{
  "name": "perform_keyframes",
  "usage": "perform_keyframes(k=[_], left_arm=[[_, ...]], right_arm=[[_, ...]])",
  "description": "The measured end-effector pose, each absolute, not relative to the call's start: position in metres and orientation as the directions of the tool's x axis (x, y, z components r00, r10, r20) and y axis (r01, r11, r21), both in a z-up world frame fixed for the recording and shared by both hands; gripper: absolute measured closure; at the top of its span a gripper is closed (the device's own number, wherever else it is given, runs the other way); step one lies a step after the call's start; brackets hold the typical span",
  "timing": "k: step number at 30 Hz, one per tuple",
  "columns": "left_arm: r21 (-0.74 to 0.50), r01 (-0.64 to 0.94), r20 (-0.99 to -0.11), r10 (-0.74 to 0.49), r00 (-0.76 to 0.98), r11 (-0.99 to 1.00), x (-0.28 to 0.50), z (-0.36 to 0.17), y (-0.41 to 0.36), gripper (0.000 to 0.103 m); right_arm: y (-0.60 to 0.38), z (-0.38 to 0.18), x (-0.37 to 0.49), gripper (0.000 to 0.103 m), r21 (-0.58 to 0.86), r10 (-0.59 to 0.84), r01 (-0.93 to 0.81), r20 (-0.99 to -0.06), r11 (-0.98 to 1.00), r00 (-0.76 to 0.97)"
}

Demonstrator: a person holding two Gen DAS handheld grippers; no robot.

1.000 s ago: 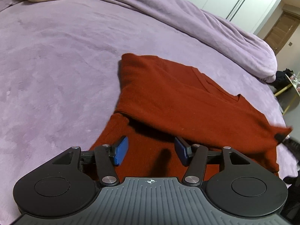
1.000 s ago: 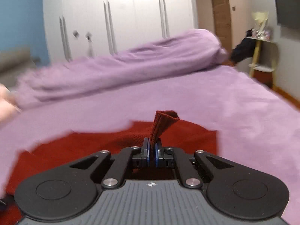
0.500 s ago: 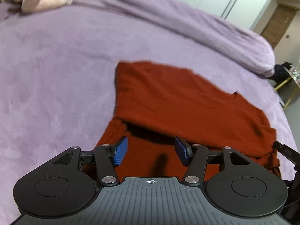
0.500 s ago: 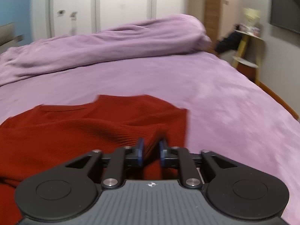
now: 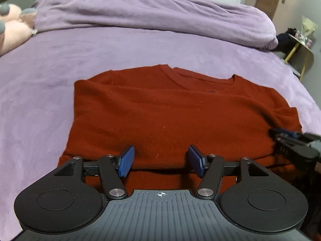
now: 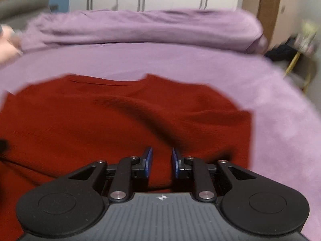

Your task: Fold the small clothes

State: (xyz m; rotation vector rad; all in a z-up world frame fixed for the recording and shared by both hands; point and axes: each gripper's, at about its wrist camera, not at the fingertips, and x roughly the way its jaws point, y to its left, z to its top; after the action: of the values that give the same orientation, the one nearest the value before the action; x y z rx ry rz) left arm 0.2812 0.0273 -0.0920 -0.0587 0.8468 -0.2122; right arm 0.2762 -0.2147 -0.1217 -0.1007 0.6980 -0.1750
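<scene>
Rust-red knitted sweater [image 5: 172,116] flat on the purple bed [image 5: 50,70], neckline toward the far wardrobe, long axis crosswise. Left hand-held gripper [image 5: 160,163] opening, nothing gripped; right hand-held gripper [image 6: 159,161] released over the knit.

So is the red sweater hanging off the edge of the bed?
No, the red sweater lies flat on the purple bed cover, with cover showing around it.

Red sweater [image 5: 170,112], left claw [image 5: 160,160] opening (nothing gripped)
</scene>
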Motion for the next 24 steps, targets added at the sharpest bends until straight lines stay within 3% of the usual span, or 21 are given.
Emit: perform_keyframes(k=[4, 6, 8, 11, 13, 16, 18, 20, 21, 23, 24], left_arm=[[-0.147, 0.142, -0.742, -0.204, 0.639, 0.979, 0.284, -0.092, 0.032, 0.036], [-0.171, 0.138, -0.739, -0.219, 0.637, 0.976, 0.277, -0.09, 0.037, 0.036], [-0.2, 0.129, -0.734, -0.236, 0.636, 0.971, 0.269, -0.087, 0.046, 0.036], [-0.232, 0.092, -0.743, -0.237, 0.626, 0.968, 0.261, -0.087, 0.057, 0.036], [-0.236, 0.068, -0.755, -0.227, 0.616, 0.969, 0.259, -0.088, 0.06, 0.036], [-0.24, 0.049, -0.763, -0.22, 0.608, 0.97, 0.26, -0.089, 0.062, 0.036], [-0.25, 0.039, -0.764, -0.222, 0.606, 0.968, 0.261, -0.087, 0.063, 0.036], [-0.249, 0.029, -0.768, -0.215, 0.603, 0.968, 0.261, -0.085, 0.064, 0.036], [-0.246, 0.026, -0.767, -0.211, 0.606, 0.969, 0.26, -0.083, 0.066, 0.035], [-0.232, 0.019, -0.767, -0.195, 0.612, 0.973, 0.259, -0.08, 0.07, 0.035], [-0.226, 0.014, -0.766, -0.186, 0.615, 0.974, 0.259, -0.08, 0.073, 0.035]], right_arm=[[-0.237, -0.117, 0.284, 0.086, -0.107, -0.2, 0.172, -0.637, 0.979, 0.744], [-0.252, -0.107, 0.275, 0.081, 0.044, -0.107, 0.18, -0.658, 0.983, 0.746], [-0.27, -0.101, 0.258, 0.066, 0.238, -0.002, 0.208, -0.653, 0.949, 0.757], [-0.295, -0.104, 0.225, 0.063, 0.519, 0.14, 0.275, -0.625, 0.809, 0.768], [-0.307, -0.113, 0.219, 0.063, 0.629, 0.207, 0.3, -0.604, 0.717, 0.77], [-0.309, -0.117, 0.225, 0.064, 0.655, 0.219, 0.329, -0.61, 0.681, 0.761], [-0.303, -0.118, 0.229, 0.067, 0.651, 0.22, 0.336, -0.619, 0.68, 0.754], [-0.299, -0.12, 0.24, 0.092, 0.626, 0.208, 0.36, -0.65, 0.692, 0.73], [-0.298, -0.119, 0.243, 0.098, 0.607, 0.197, 0.371, -0.667, 0.703, 0.719], [-0.296, -0.114, 0.238, 0.098, 0.604, 0.209, 0.369, -0.676, 0.707, 0.707], [-0.303, -0.114, 0.232, 0.098, 0.67, 0.256, 0.351, -0.632, 0.654, 0.731]])
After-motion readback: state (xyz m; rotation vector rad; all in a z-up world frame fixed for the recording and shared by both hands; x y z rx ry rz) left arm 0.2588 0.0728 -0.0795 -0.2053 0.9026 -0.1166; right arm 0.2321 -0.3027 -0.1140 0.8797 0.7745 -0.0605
